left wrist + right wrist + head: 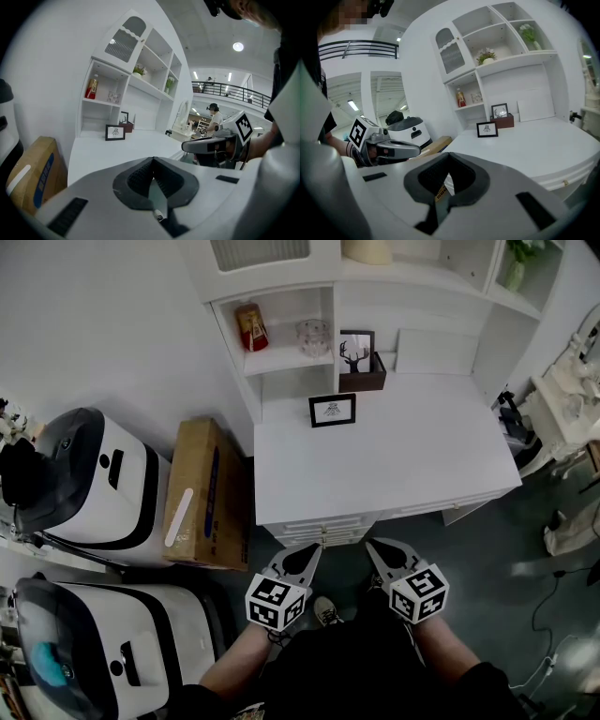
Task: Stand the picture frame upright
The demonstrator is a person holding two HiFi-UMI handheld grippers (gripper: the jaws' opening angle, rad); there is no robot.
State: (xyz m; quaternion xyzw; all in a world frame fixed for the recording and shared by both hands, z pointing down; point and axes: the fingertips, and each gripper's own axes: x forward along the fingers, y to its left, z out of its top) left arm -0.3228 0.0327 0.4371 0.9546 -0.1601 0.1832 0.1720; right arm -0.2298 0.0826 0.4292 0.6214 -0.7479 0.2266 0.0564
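A small black picture frame (332, 410) stands upright near the back of the white desk (412, 456), in front of the shelves; it also shows in the left gripper view (115, 132) and the right gripper view (487, 129). Behind it a second framed deer picture (355, 352) leans in a dark brown box (367, 376). My left gripper (308, 553) and right gripper (376, 549) hover side by side below the desk's front edge, well short of the frame. Both are shut with nothing between the jaws.
A white shelf unit (281, 352) holds a red bottle (250, 326) and a glass jar (313, 337). A cardboard box (202, 493) stands left of the desk beside two white machines (94, 484). Desk drawers (323, 526) face me.
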